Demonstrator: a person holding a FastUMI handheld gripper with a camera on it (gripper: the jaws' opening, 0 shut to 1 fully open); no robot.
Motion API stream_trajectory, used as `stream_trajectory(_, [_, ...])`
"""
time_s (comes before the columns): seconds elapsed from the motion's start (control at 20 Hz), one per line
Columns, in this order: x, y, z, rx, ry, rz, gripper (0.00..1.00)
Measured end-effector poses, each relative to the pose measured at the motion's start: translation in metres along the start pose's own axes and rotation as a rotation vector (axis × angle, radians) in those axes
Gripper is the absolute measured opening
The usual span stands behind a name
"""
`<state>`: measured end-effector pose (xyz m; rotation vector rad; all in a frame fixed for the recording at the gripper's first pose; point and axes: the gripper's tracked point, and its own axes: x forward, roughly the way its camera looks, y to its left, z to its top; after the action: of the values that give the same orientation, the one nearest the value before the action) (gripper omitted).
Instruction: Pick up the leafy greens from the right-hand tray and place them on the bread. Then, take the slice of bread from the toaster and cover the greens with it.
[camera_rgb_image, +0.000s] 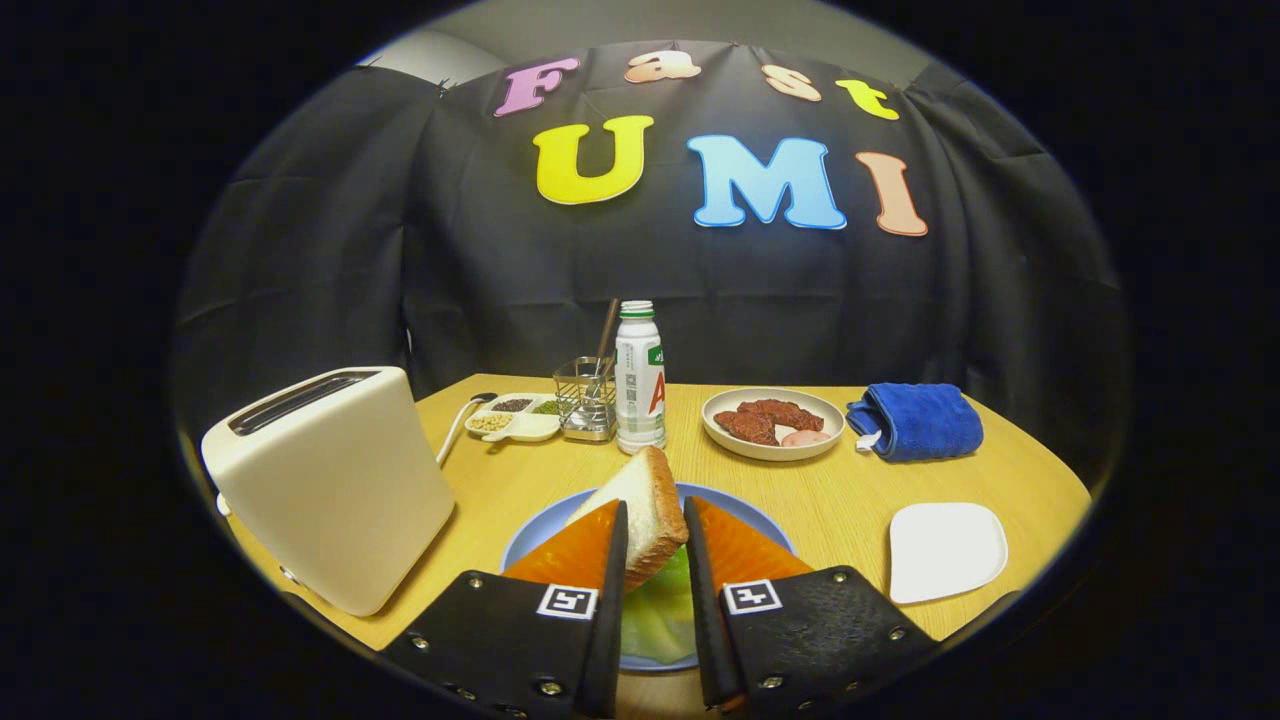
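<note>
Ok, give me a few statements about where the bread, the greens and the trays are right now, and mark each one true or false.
1. The gripper is shut on the bread slice. True.
2. The leafy greens lie on the blue plate, under the held slice. True.
3. The white tray to the right holds greens. False: nothing lies on it.
4. A slice sticks up out of the toaster. False: no bread shows above its slot.
5. The blue cloth lies beside the plate of meat. True.

place: staged kitchen booth | cues: black cloth wall (480, 260), wooden table (830, 490), toaster (330, 480), condiment tray (515, 415)
</note>
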<state>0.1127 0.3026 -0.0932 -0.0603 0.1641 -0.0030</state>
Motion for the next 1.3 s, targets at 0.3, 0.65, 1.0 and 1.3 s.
stream_trajectory(0.3, [0.004,-0.01,-0.005,-0.001,0.011,-0.003,0.33])
stream_trajectory(0.65, [-0.022,-0.041,0.038,0.017,-0.132,0.007,0.33])
stream_trajectory(1.0, [-0.057,-0.09,0.063,0.047,-0.196,0.054,0.33])
stream_trajectory(1.3, [-0.07,-0.158,0.052,0.038,-0.196,0.093,0.33])
